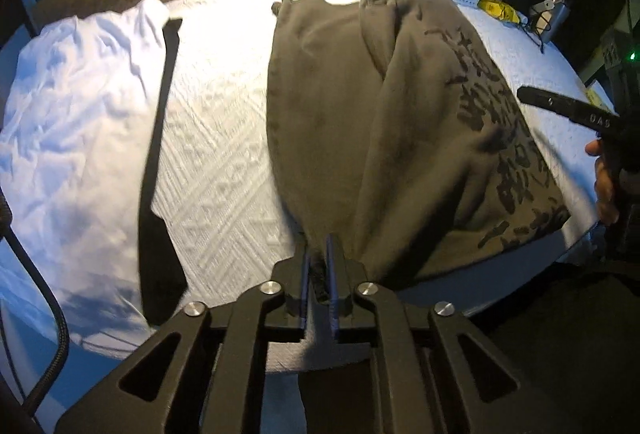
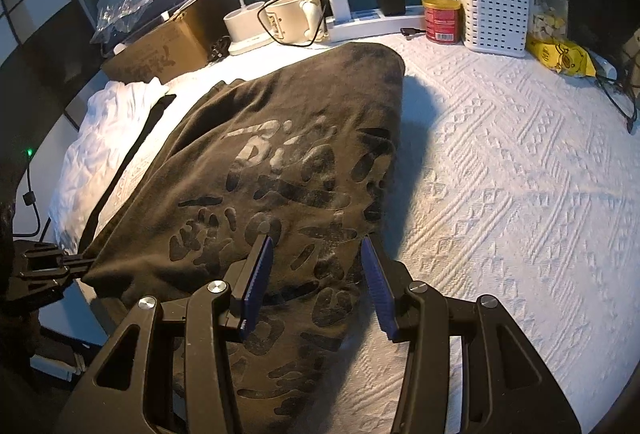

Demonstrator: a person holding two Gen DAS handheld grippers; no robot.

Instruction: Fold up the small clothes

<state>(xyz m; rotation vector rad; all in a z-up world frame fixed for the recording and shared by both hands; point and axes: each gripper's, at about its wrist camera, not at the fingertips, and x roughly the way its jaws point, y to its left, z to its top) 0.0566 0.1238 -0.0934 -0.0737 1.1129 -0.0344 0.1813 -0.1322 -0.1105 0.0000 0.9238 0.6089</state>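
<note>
An olive-brown T-shirt with a dark print lies partly folded on the white textured tablecloth. My left gripper is shut on the shirt's near edge and holds it bunched between the jaws. In the right wrist view the same shirt spreads print-up. My right gripper is open just above the shirt's near right corner, holding nothing. The left gripper shows at the far left of that view, clamped on the shirt's edge.
A white garment with a black strip lies at the table's left. A cardboard box, lamp base, mug, power strip, red tin, white basket and yellow packet line the back edge. Bare cloth lies right of the shirt.
</note>
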